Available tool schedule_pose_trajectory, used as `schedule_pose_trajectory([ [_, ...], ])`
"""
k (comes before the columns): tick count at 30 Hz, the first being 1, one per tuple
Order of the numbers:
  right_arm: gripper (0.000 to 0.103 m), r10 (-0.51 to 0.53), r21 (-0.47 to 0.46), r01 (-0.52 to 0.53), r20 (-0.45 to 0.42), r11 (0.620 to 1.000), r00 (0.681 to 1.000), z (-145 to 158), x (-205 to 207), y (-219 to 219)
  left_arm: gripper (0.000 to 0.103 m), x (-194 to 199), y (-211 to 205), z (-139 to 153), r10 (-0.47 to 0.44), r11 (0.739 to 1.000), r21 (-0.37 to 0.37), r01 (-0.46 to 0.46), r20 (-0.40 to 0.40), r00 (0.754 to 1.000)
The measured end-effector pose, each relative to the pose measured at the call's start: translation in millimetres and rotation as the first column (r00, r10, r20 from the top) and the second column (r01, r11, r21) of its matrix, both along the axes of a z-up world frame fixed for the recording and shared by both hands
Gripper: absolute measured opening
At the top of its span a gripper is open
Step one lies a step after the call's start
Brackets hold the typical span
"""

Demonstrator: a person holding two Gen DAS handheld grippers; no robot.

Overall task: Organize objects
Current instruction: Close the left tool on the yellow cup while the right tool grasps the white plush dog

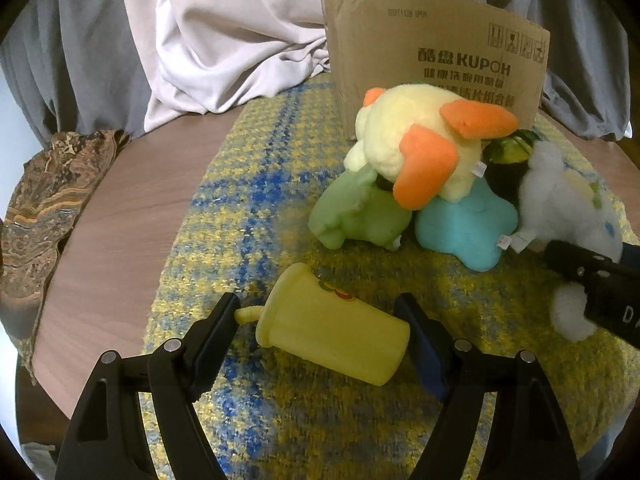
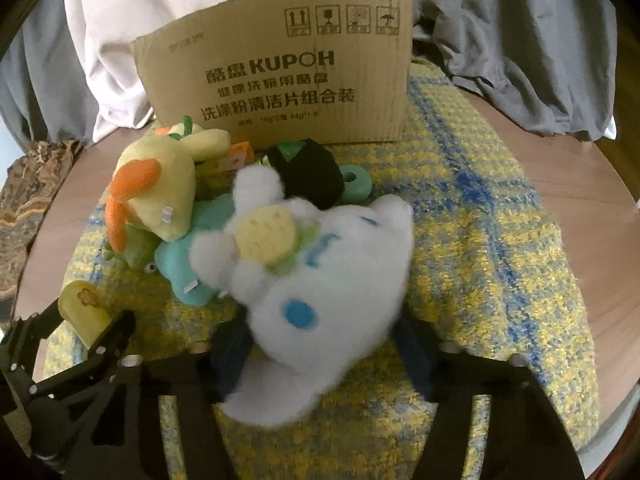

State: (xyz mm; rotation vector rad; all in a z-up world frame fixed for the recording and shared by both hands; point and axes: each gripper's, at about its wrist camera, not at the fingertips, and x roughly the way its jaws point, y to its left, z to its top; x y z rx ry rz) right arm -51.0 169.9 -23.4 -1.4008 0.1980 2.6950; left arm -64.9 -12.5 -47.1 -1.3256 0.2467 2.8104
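Observation:
A yellow toy cup [image 1: 332, 330] with a straw lies on its side on the yellow-blue cloth [image 1: 256, 216]. My left gripper [image 1: 320, 320] is open with a finger on each side of the cup, not touching it. My right gripper [image 2: 320, 344] is shut on a white plush toy [image 2: 320, 280], its fingers mostly hidden by the fur. The white plush [image 1: 560, 200] also shows in the left wrist view. A pile beside it holds a pale yellow plush with orange ears [image 1: 424, 140], a green plush [image 1: 352, 216], a turquoise plush [image 1: 464, 228] and a black plush [image 2: 308, 176].
A cardboard box [image 2: 280, 76] stands behind the pile at the cloth's far side. The round wooden table [image 1: 120, 240] has a patterned fabric [image 1: 40, 208] on its left edge. Grey and white curtains [image 1: 224, 40] hang behind. The left gripper and cup [image 2: 80, 308] show at the right view's lower left.

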Motion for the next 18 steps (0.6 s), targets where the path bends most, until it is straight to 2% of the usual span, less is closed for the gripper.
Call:
schedule_pose_trajectory([
  [5, 0.057, 0.012, -0.033, -0.013, -0.02, 0.999, 1.0, 4, 6, 5, 0.079, 5, 3, 6, 0.003, 1.0, -0.005, -0.003, -0.007, 1.0],
  [18, 0.056, 0.002, -0.047, -0.006, -0.097, 0.999, 0.995, 34, 21, 17, 0.079, 12, 11, 30, 0.004, 1.0, -0.013, -0.004, -0.037, 0.999],
])
